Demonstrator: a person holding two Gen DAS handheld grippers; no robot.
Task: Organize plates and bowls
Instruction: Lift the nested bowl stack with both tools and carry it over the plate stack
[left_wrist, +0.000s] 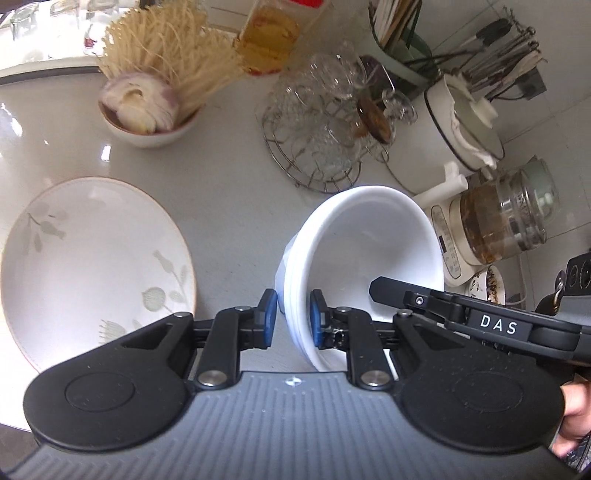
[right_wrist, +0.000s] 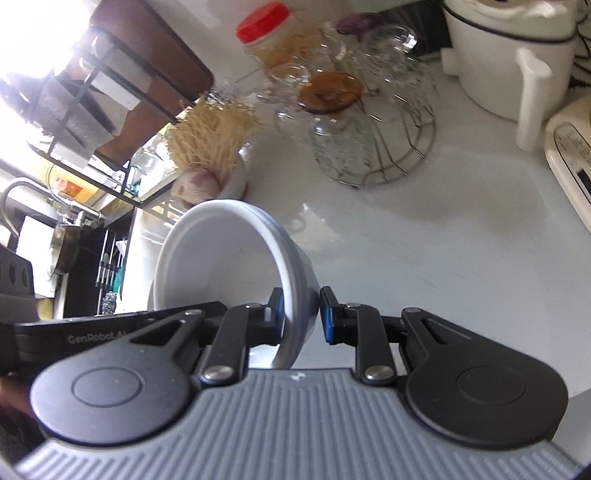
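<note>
A pale countertop (left_wrist: 229, 192) spreads under everything, crowded along its far edge. The largest piece on it is a wide white plate with a leaf pattern (left_wrist: 92, 258), lying flat on the left of the left wrist view, clear of both grippers. Next comes the stack of white bowls (left_wrist: 369, 251) — several nested rims show at its near edge — held tilted above the counter, its mouth turned sideways. The left gripper (left_wrist: 292, 319) is clamped on one side of the stack's rim, one blue pad inside and one outside; the right gripper (right_wrist: 301, 315) pinches the opposite side of the rim the same way, and its black body reaches into the left view at the right. Behind the stack sit a white pot with a dark rim line (left_wrist: 465, 125) and a wire basket of clear glassware (left_wrist: 317, 129). Smaller still, toward the back left, a small bowl holding a cut onion (left_wrist: 144, 110) stands just in front of a pale bristly bundle (left_wrist: 166, 44).
</note>
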